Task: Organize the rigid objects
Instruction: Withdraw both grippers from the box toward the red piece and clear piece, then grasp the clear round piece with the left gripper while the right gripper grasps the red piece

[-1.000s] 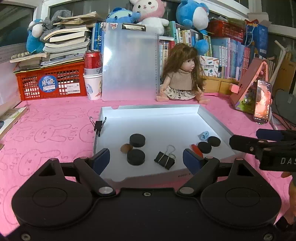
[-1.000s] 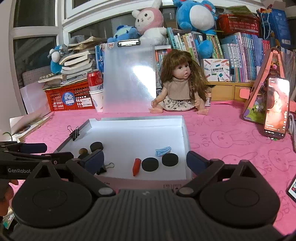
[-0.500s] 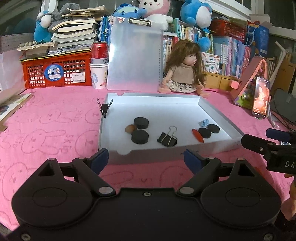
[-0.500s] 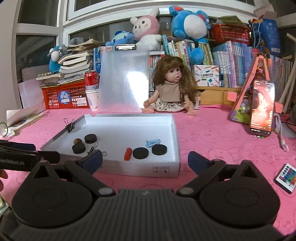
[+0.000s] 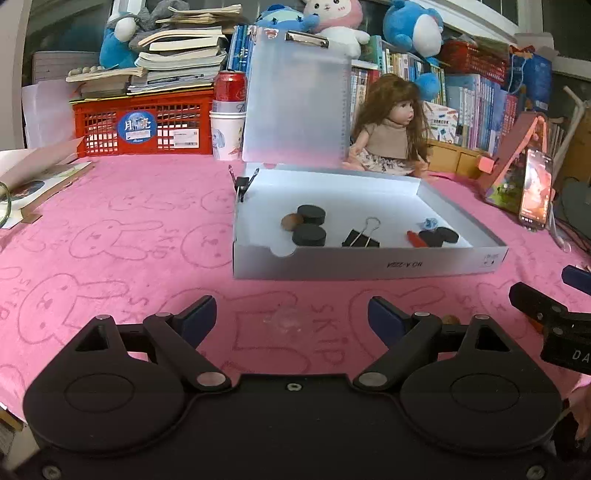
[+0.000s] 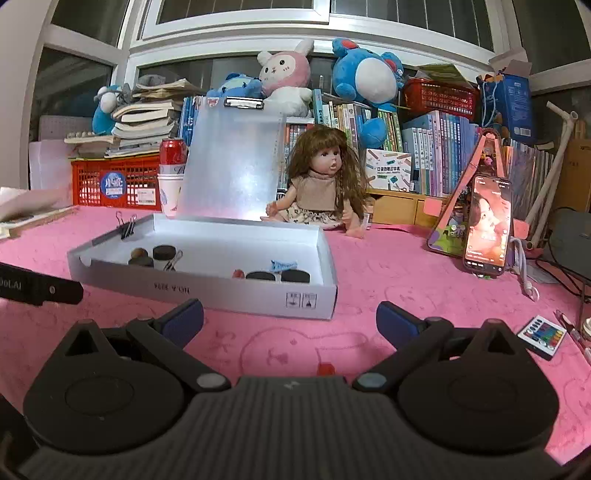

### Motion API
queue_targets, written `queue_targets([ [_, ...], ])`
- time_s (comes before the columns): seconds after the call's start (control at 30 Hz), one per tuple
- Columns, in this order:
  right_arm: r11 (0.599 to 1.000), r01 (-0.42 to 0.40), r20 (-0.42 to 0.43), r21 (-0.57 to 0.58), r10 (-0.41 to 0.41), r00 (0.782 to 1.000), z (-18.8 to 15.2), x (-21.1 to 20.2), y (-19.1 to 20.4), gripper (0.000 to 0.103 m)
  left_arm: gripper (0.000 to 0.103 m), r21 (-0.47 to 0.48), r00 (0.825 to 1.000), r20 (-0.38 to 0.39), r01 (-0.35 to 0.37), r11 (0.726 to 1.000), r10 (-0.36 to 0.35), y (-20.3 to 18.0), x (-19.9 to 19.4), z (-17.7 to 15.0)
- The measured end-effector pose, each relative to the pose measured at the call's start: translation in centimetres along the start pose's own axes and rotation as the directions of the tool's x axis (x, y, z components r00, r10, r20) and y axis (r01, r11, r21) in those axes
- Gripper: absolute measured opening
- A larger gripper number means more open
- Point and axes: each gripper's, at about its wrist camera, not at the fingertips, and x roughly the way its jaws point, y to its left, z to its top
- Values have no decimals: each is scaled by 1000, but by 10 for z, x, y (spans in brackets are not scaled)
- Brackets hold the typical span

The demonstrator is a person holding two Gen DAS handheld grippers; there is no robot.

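Cardboard tray [image 5: 369,264] – 4 round discs [image 5: 309,235].

Looks like home study corner or kid's room: worktop under pink bunny-print cloth [image 5: 110,236], plush toys [image 6: 284,79] on top of crammed bookshelf [image 6: 439,155], doll [image 6: 321,184] sitting out, window [image 6: 236,11] behind.

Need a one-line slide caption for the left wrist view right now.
Open left gripper above the pink cloth, facing a white box holding black discs and a binder clip.
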Motion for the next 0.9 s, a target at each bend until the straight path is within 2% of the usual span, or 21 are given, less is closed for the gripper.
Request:
queue_targets([
  [0.2,1000,8,-24,18,-7,1000,-9,-2,-3,100,76,60,1000,2,-5,998,5,-3,3,-5],
  [0.3,999,17,-39,30,-16,999,-12,-2,-6,94,71,82,1000,-7,-3,997,3,-5,6,-7],
  [0.4,999,25,-46,46,-23,999,-15,-3,-9,85,66,87,1000,-4,-15,996,15,-5,7,-7],
  [0.57,997,37,-29,69,-35,999,-17,-7,-12,61,63,77,1000,-15,-19,997,20,-3,13,-6],
  [0.77,997,38,-51,74,-35,998,-22,-4,-13,50,58,88,1000,-13,-15,996,16,-4,18,-6],
  [0.8,996,43,-56,82,-39,998,-22,-3,-13,48,55,88,1000,-11,-16,996,17,-4,17,-6],
  [0.87,994,61,-61,94,-56,997,-23,-2,-14,37,46,86,1000,-6,-20,996,21,-4,18,-6],
  [0.9,993,65,-63,98,-59,996,-23,-1,-15,35,39,83,1000,-4,-22,996,22,-3,18,-6],
])
